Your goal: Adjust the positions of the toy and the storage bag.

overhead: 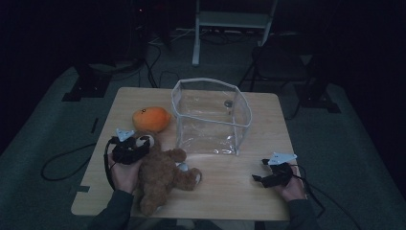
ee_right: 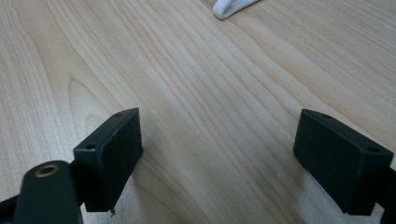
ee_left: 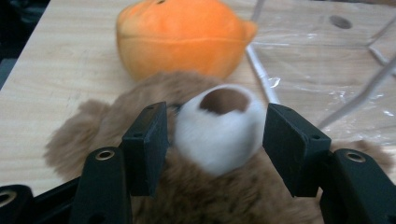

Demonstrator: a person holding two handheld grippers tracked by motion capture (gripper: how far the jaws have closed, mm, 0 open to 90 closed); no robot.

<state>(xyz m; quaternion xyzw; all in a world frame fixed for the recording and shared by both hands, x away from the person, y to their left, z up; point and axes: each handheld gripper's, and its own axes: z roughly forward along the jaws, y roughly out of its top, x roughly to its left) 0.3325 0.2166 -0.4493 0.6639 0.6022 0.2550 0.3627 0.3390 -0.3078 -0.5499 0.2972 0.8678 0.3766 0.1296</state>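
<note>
Straddling the fuzzy brown teddy bear's (overhead: pixel 160 175) white snout (ee_left: pixel 219 126) near the table's left edge, the left gripper (ee_left: pixel 215 135) is standing open — best centring before squeezing — while the right gripper (ee_right: pixel 219 154) is idling open.

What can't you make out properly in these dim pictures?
- Teddy bear: in the high view the left gripper and hand cover its face.
- Bear's eyes: hidden behind the muzzle in the left gripper view.
- Small dark spot on the clear bag: too small to identify.

Teddy bear (ee_left: pixel 219 140) snout blurred
</note>
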